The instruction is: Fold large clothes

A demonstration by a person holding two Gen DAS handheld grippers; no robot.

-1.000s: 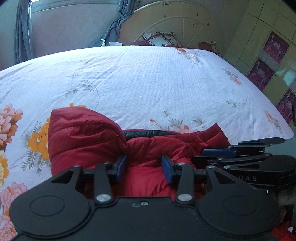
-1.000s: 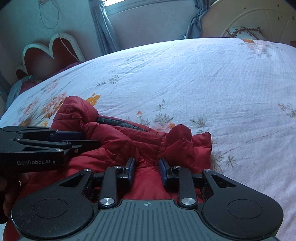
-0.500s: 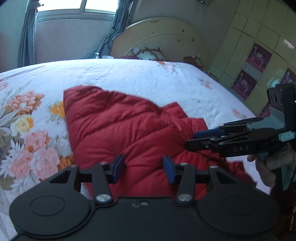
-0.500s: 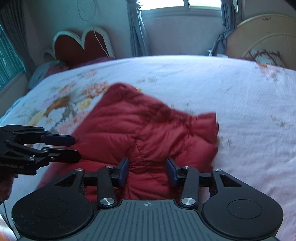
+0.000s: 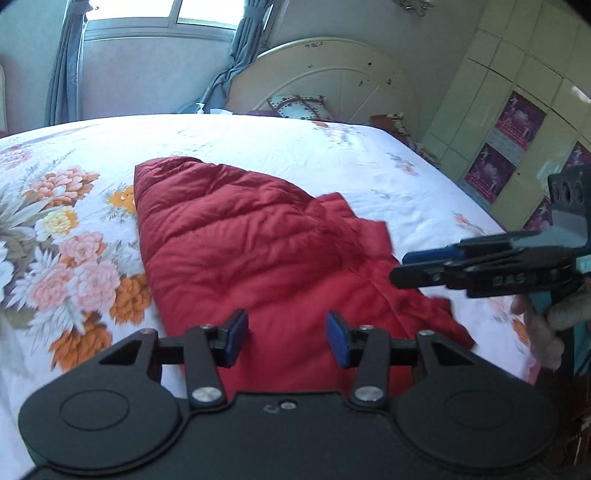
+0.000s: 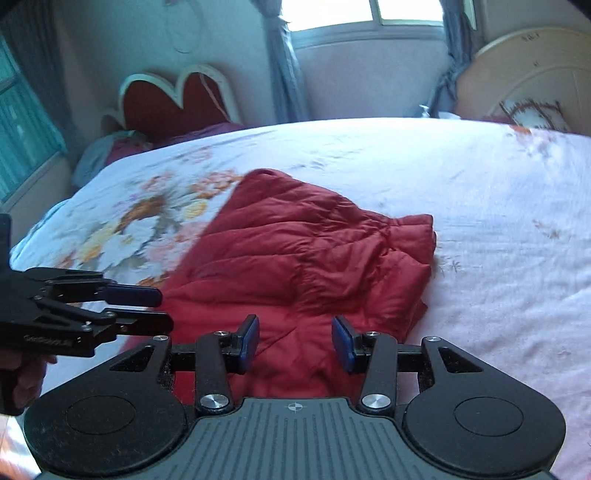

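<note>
A red quilted puffer jacket [image 5: 266, 251] lies folded over on the floral bedsheet [image 5: 258, 144], its quilted back up. It also shows in the right wrist view [image 6: 306, 258]. My left gripper [image 5: 287, 338] is open and empty, held above the jacket's near edge; from the right wrist view it [image 6: 157, 308] shows at the left, jaws apart. My right gripper [image 6: 294, 343] is open and empty above the jacket's near edge; in the left wrist view it [image 5: 400, 267] hovers at the jacket's right side.
A cream round headboard [image 5: 332, 74] with a pillow [image 5: 299, 105] stands at the bed's far end. A wardrobe with posters [image 5: 517, 122] lines the right. A heart-shaped red headboard [image 6: 177, 99] and a window [image 6: 369, 11] are behind.
The jacket was flipped forward onto the bed and now lies spread with its back up. Both grippers have pulled back and risen, and their jaws have opened wider.
</note>
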